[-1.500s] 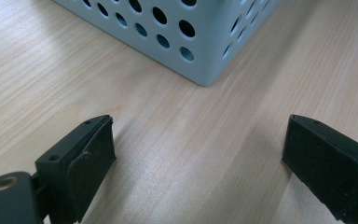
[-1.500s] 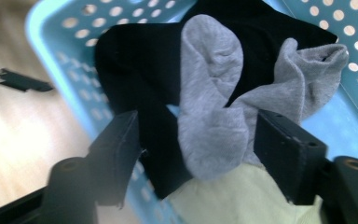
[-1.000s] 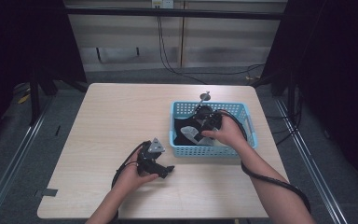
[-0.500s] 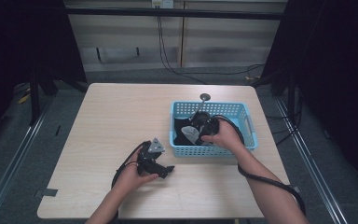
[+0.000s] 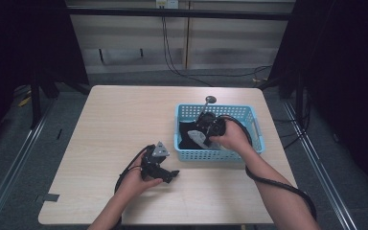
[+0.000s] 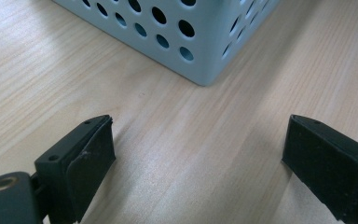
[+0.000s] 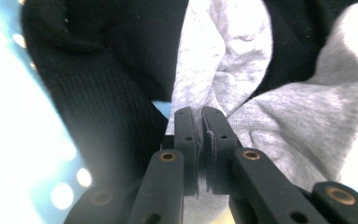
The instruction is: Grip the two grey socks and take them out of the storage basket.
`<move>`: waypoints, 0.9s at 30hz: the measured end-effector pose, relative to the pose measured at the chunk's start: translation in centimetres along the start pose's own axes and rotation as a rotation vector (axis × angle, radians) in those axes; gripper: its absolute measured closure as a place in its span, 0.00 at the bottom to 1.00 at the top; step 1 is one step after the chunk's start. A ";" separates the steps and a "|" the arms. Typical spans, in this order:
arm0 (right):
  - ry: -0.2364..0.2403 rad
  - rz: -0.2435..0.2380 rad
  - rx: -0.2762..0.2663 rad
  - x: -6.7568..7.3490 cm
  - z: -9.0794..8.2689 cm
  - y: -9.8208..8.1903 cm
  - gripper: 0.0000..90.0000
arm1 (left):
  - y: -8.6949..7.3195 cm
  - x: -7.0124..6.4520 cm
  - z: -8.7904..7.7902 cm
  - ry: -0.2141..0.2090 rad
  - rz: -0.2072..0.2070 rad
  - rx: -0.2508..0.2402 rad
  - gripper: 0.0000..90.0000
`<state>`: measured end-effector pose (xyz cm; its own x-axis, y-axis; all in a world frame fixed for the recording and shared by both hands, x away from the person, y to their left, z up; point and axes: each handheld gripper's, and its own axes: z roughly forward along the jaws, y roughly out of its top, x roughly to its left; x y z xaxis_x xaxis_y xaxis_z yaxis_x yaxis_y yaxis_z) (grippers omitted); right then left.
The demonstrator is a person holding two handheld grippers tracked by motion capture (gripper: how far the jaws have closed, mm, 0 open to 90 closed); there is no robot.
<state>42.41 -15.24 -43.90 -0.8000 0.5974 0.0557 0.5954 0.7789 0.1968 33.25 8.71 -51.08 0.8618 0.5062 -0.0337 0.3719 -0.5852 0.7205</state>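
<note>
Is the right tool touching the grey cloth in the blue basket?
Touching. In the right gripper view the right tool has just closed, its jaws pinching a fold of the grey cloth between them, inside the blue basket.

High view looks down on table [image 5: 124,124]; left gripper view sits close beside blue basket [image 6: 200,42], shared with it.

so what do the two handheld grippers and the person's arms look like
Both are black. The left gripper has a grey three-cornered plate on top, flat rectangular pads and a black cable looping back. The right gripper has slim jaw arms with brass-coloured pivots; its thick black cable trails along the bare forearm. No sleeves show.
</note>
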 end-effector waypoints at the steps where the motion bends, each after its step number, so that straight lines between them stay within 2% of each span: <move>1: 0.000 0.000 0.000 0.0 0.0 0.0 0.95 | 0.0 0.0 0.0 0.000 0.000 0.000 0.09; 5: -0.005 0.012 -0.023 -0.4 -1.4 -0.3 0.96 | 0.0 0.0 0.0 0.000 0.000 0.000 0.09; 6: -0.014 0.021 -0.044 -0.6 -2.2 -0.7 0.96 | 0.0 0.0 0.0 0.002 0.000 0.001 0.09; 13: -0.029 0.042 -0.036 -1.6 -3.1 -2.1 0.96 | 0.0 0.0 0.0 0.000 0.000 0.000 0.09; 15: -0.022 0.071 -0.037 -2.0 -3.0 -2.9 0.95 | 0.0 0.0 0.0 -0.001 0.000 0.000 0.09; 17: -0.011 0.082 -0.051 -2.2 -2.8 -3.2 0.89 | 0.0 0.0 0.0 0.001 0.001 0.001 0.09; 18: -0.010 0.088 -0.062 -2.1 -2.7 -3.3 0.82 | 0.0 0.0 0.0 0.001 0.000 0.001 0.09; 19: -0.010 0.088 -0.062 -2.1 -2.7 -3.3 0.82 | 0.0 0.0 0.0 0.001 0.000 0.001 0.09; 20: -0.002 0.106 -0.071 -2.1 -2.5 -3.3 0.73 | 0.0 0.0 0.0 0.001 0.000 0.001 0.09; 21: -0.002 0.106 -0.071 -2.1 -2.5 -3.3 0.73 | 0.0 0.0 0.0 0.001 0.000 0.001 0.09; 22: 0.001 0.090 -0.068 -1.9 -2.4 -3.1 0.67 | 0.0 0.0 0.0 0.001 0.000 0.001 0.09; 27: 0.022 0.073 -0.069 -1.5 -1.7 -2.6 0.63 | 0.0 0.0 0.0 -0.001 0.000 0.000 0.09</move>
<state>41.99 -18.48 -42.80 -0.7568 0.6468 0.0939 0.6459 0.7183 0.2586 33.26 8.71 -51.08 0.8619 0.5058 -0.0347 0.3722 -0.5848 0.7207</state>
